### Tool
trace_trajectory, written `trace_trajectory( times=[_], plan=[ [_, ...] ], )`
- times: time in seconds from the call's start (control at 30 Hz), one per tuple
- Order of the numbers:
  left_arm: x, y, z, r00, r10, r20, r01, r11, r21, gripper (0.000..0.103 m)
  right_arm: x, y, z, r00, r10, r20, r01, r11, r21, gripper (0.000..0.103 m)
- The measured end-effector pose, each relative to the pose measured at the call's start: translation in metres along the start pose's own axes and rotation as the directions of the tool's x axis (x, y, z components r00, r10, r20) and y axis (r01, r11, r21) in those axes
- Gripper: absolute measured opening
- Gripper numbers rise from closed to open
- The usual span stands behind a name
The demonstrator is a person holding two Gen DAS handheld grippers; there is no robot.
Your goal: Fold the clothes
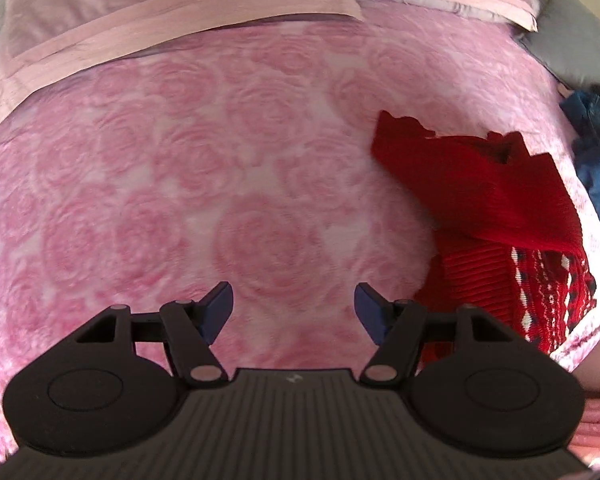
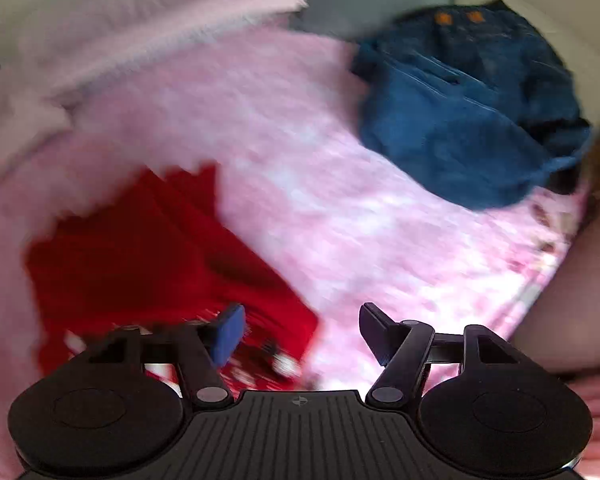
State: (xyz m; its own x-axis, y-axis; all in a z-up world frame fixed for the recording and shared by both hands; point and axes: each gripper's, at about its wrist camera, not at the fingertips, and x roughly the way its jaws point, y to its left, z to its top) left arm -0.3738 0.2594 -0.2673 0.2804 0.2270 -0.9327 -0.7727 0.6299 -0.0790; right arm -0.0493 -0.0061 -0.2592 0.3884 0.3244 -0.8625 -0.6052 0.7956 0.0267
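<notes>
Where the left wrist view is sharp, the left tongs (image 1: 294,312) stand released at the bottom centre of the frame, blue pads well apart, nothing between them, above the pink rose-patterned bedspread (image 1: 228,184). The red sweater (image 1: 496,208) lies at the right of that frame, partly folded, a plain red layer turned over a white and dark patterned band at lower right. Farther off, pale pink pillows (image 1: 172,12) cross the top of the frame, and a grey cushion (image 1: 572,44) sits at upper right. Only a sliver of blue denim (image 1: 596,160) shows at the right edge.

The right wrist view is motion-blurred. The right tongs (image 2: 302,330) are likewise released and empty at bottom centre; the left pad overlaps the sweater's edge in the picture, but contact cannot be judged. The sweater lies at lower left. This view alone shows the denim garment in full, crumpled at the upper right, well apart from the sweater, with two small orange marks near its top edge.

No brand, label or writing can be read in either view; the orange marks are too blurred to make out.
</notes>
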Motion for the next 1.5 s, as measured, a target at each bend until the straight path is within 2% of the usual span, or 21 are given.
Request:
trace_trajectory(
  times=[0.13, 0.2, 0.3, 0.37, 0.4, 0.43, 0.47, 0.5, 0.57, 0.63, 0.67, 0.73, 0.77, 0.83, 0.93, 0.97, 1.07, 1.2, 1.37, 1.47, 1.5],
  plan=[
    [0.009, -0.018, 0.008, 1.0, 0.007, 0.0, -0.007, 1.0, 0.012, 0.064, 0.01, 0.041, 0.019, 0.982, 0.189, 0.027, -0.182, 0.97, -0.159, 0.067],
    [0.011, -0.022, 0.011, 1.0, 0.01, 0.004, -0.01, 1.0, 0.009, 0.064, 0.027, 0.068, 0.02, 0.97, 0.241, -0.029, -0.24, 0.932, -0.273, 0.078],
    [0.013, -0.026, 0.012, 1.0, 0.015, 0.008, -0.015, 1.0, -0.01, 0.064, 0.057, 0.111, 0.001, 0.968, 0.215, -0.127, -0.25, 0.832, -0.496, 0.081],
    [0.015, -0.028, 0.01, 1.0, 0.026, 0.001, -0.026, 0.999, -0.027, 0.064, 0.066, 0.124, -0.01, 0.978, 0.186, -0.09, -0.202, 0.776, -0.597, 0.081],
    [0.017, -0.03, 0.009, 0.999, 0.035, -0.006, -0.036, 0.999, -0.034, 0.064, 0.067, 0.127, -0.012, 0.981, 0.187, -0.058, -0.182, 0.765, -0.618, 0.075],
    [0.019, -0.03, 0.008, 0.999, 0.046, -0.014, -0.047, 0.998, -0.039, 0.064, 0.069, 0.129, -0.013, 0.982, 0.189, -0.026, -0.162, 0.753, -0.638, 0.057],
    [0.02, -0.031, 0.007, 0.998, 0.055, -0.019, -0.056, 0.998, -0.042, 0.064, 0.07, 0.132, -0.015, 0.981, 0.191, 0.007, -0.14, 0.741, -0.657, 0.006],
    [0.021, -0.032, 0.007, 0.998, 0.062, -0.022, -0.063, 0.997, -0.045, 0.064, 0.07, 0.131, -0.014, 0.979, 0.202, 0.037, -0.129, 0.745, -0.655, 0.005],
    [0.023, -0.036, 0.008, 0.997, 0.073, -0.025, -0.074, 0.996, -0.05, 0.064, 0.057, 0.102, 0.016, 0.955, 0.28, 0.102, -0.202, 0.859, -0.47, 0.004],
    [0.024, -0.042, 0.011, 0.997, 0.075, -0.021, -0.076, 0.996, -0.05, 0.064, 0.036, 0.056, 0.04, 0.926, 0.304, 0.223, -0.241, 0.932, -0.271, 0.004],
    [0.025, -0.046, 0.012, 0.997, 0.074, -0.017, -0.075, 0.996, -0.048, 0.064, 0.025, 0.029, 0.05, 0.912, 0.293, 0.287, -0.256, 0.953, -0.16, 0.004],
    [0.028, -0.055, 0.016, 0.998, 0.069, -0.008, -0.07, 0.997, -0.039, 0.064, 0.008, -0.03, 0.057, 0.911, 0.155, 0.382, -0.201, 0.976, 0.085, 0.004],
    [0.031, -0.061, 0.019, 0.998, 0.064, -0.004, -0.065, 0.997, -0.033, 0.064, 0.002, -0.06, 0.057, 0.918, 0.043, 0.395, -0.138, 0.967, 0.215, 0.005],
    [0.039, -0.073, 0.023, 0.999, 0.048, 0.004, -0.048, 0.999, -0.018, 0.064, 0.008, -0.118, 0.053, 0.953, -0.143, 0.269, 0.012, 0.9, 0.435, 0.006],
    [0.063, -0.092, 0.031, 1.0, -0.008, 0.005, 0.008, 1.0, -0.001, 0.064, 0.037, -0.179, 0.039, 0.981, -0.192, -0.016, 0.167, 0.811, 0.56, 0.049],
    [0.072, -0.098, 0.034, 1.0, -0.03, 0.005, 0.03, 1.0, 0.003, 0.064, 0.044, -0.187, 0.03, 0.987, -0.158, -0.043, 0.153, 0.799, 0.582, 0.067],
    [0.107, -0.115, 0.047, 0.995, -0.1, -0.009, 0.1, 0.995, 0.013, 0.064, 0.065, -0.191, 0.009, 0.999, -0.018, -0.051, 0.047, 0.746, 0.664, 0.067],
    [0.157, -0.128, 0.063, 0.973, -0.226, -0.036, 0.226, 0.974, -0.016, 0.064, 0.106, -0.18, -0.014, 0.984, 0.159, -0.082, -0.043, 0.656, 0.754, 0.067],
    [0.207, -0.131, 0.068, 0.895, -0.437, -0.085, 0.419, 0.892, -0.17, 0.064, 0.144, -0.18, -0.024, 0.973, 0.226, -0.048, -0.095, 0.58, 0.809, 0.067],
    [0.227, -0.136, 0.064, 0.846, -0.529, -0.064, 0.492, 0.822, -0.286, 0.052, 0.153, -0.189, -0.025, 0.975, 0.222, 0.02, -0.145, 0.566, 0.812, 0.066],
    [0.232, -0.137, 0.063, 0.831, -0.554, -0.05, 0.513, 0.798, -0.316, 0.029, 0.151, -0.189, -0.023, 0.972, 0.227, 0.057, -0.181, 0.575, 0.798, 0.039]
  ],
)
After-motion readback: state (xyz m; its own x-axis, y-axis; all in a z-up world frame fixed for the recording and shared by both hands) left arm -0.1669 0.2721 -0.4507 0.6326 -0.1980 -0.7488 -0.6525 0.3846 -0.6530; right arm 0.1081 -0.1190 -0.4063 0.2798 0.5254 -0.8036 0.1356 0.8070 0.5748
